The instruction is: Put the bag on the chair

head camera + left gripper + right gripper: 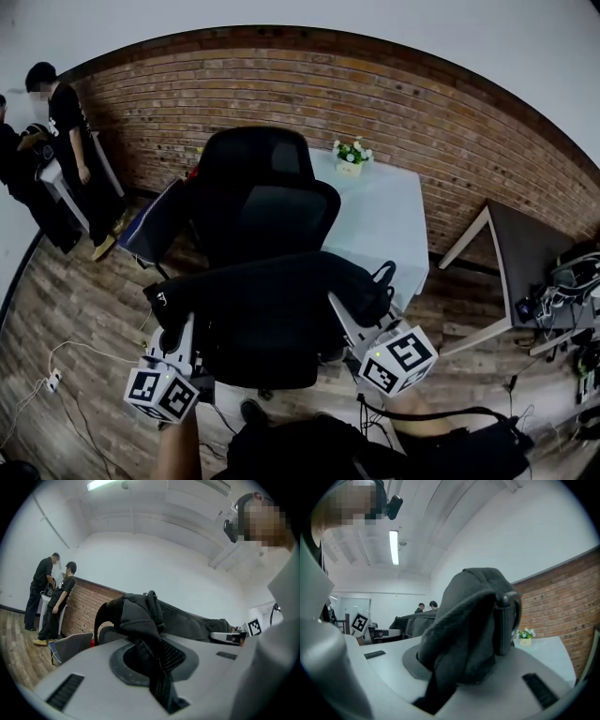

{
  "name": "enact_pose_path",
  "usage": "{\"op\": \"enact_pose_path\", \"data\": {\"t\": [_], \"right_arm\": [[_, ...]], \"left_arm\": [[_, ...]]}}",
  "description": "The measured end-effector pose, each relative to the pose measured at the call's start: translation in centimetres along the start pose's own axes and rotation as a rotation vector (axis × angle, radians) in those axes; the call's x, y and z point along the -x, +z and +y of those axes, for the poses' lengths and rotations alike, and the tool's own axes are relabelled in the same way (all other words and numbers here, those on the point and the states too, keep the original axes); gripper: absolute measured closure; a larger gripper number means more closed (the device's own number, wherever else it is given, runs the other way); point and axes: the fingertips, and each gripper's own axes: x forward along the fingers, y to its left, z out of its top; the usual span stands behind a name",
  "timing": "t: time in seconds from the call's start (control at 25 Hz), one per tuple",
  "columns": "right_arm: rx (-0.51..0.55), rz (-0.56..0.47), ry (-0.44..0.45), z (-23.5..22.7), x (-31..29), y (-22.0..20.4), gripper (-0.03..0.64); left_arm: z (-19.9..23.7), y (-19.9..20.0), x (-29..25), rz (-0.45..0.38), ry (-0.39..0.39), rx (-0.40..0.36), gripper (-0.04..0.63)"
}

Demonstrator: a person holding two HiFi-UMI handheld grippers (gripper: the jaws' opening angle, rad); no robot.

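Both ends of the black bag (272,305) are clamped, one in the left hand-held gripper (180,330), one in the right hand-held gripper (343,317), its long axis running 9-to-3 o'clock, with the office chair (267,202) backrest close behind at 12 o'clock.

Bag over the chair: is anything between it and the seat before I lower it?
Nothing visible. The left gripper and right gripper clamp the bag at its ends, in front of the backrest of the chair. The bag hides the seat beneath it, so I can't tell whether that is bare.
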Motion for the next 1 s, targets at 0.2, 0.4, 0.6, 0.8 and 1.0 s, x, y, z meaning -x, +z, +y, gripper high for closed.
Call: {"op": "enact_pose_path", "data": {"t": [0.2,0.4,0.6,0.8,1.0], "right_arm": [[0.013,0.008,-0.062,0.2,-1.3,0.4,0.549],[0.020,0.005,-0.120,1.0,-2.5,0.6,0.549],[0.021,0.004,-0.179,2.1,-3.6,0.1,0.549],[0.047,0.017,-0.237,2.9,-4.3,-0.7,0.549],[0.026,0.047,-0.259,2.6,-4.5,-1.4,0.548]], "left_arm": [[1.4,0.6,-1.6,0.024,-0.042,-0.028,0.548],[3.2,1.2,-2.6,0.023,-0.101,-0.019,0.548],[5.1,1.3,-3.6,0.051,-0.144,-0.007,0.548],[6.6,1.1,-4.0,0.062,-0.177,0.001,0.548],[7.2,0.0,-4.8,0.089,-0.185,0.021,0.548]]}}
